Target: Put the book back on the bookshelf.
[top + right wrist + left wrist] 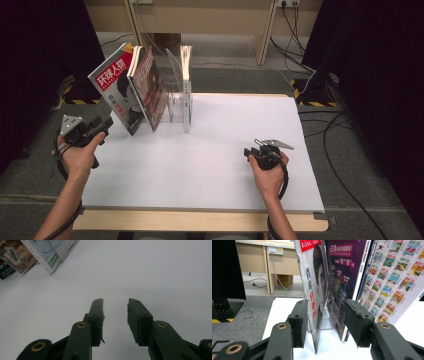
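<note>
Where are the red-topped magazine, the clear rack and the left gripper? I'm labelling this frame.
red-topped magazine (114,75), high view, red title band.
clear rack (176,75), high view, upright divider.
left gripper (325,322), left gripper view, gap between open jaws.

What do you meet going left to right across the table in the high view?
Left gripper → leaning red-covered magazine → brown-covered magazine → clear divider rack → upright book → right gripper.

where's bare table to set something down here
Bare: the white table between the left claw and right claw, plus the far right corner. Crowded: the far left, where magazines lean in the clear rack.
</note>
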